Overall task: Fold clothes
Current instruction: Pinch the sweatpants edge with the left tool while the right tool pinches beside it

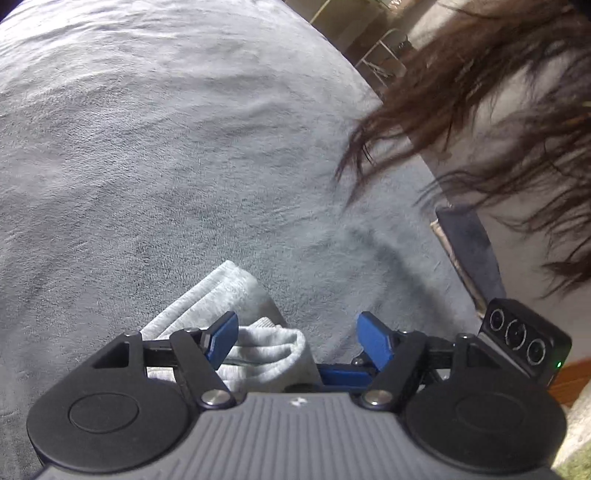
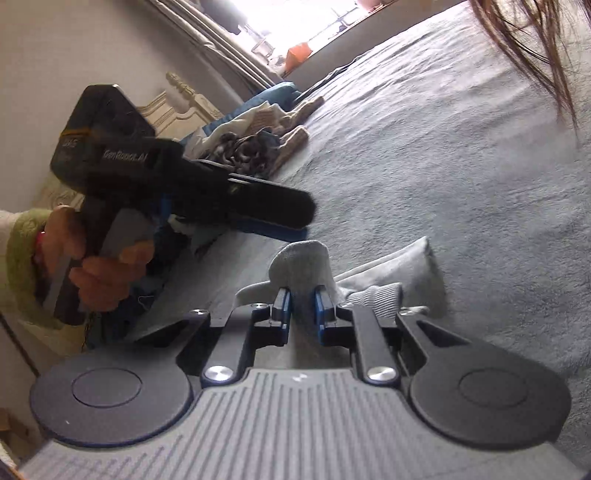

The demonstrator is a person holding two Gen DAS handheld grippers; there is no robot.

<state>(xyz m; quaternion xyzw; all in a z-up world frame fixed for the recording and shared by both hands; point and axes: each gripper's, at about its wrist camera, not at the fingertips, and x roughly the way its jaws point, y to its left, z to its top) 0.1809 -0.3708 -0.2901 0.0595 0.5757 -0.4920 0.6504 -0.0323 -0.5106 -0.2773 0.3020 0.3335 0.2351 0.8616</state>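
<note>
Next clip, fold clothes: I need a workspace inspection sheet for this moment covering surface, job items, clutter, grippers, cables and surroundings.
Surface: grey fleece blanket covering a bed, lightly rumpled.
Job's things: light grey garment on the blanket, partly bunched; a fold of it is raised.
Clutter: pile of mixed clothes at the far end of the bed.
Grippers: right hand-held gripper pinches the raised fold; left hand-held gripper is open, the garment lying by one pad.
Cables: nothing seen.
Surroundings: carved cream headboard, bright window, the person's loose hair hanging into view, their hand on the left grip.
</note>
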